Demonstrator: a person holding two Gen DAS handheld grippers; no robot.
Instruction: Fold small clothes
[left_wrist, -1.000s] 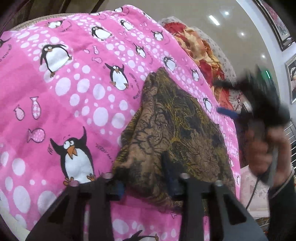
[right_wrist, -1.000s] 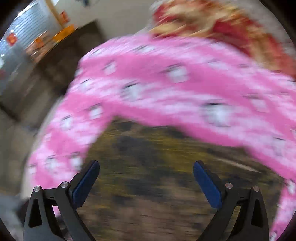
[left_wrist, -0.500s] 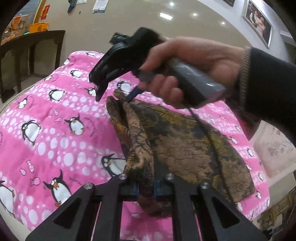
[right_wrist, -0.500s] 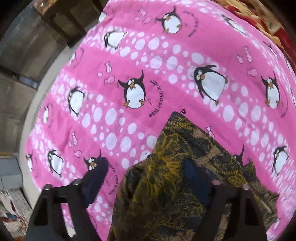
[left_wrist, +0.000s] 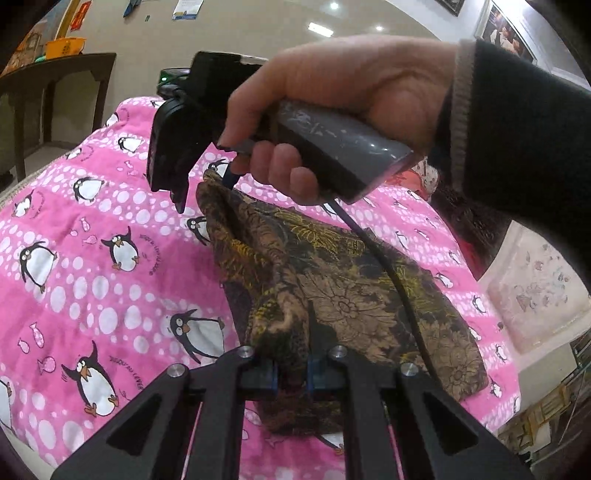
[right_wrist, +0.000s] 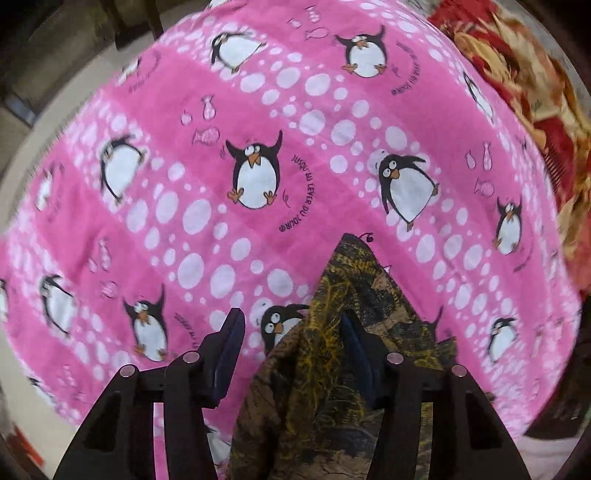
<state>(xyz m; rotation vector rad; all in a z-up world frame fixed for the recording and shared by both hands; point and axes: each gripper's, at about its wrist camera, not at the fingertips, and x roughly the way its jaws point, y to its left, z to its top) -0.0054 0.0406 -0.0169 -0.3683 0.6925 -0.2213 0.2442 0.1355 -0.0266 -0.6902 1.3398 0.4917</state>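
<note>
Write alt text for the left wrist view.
The left gripper is shut on a bunched edge of a brown patterned garment lying on a pink penguin blanket. Above, a person's hand points the right gripper down at the garment's far corner.

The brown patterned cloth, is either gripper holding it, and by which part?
The left gripper is shut on a bunched edge of the brown cloth. The right gripper, jaws just closing, straddles the far corner without pinching it yet.

The garment (left_wrist: 354, 280) lies on the blanket (left_wrist: 92, 266), apparently near its edge.
</note>
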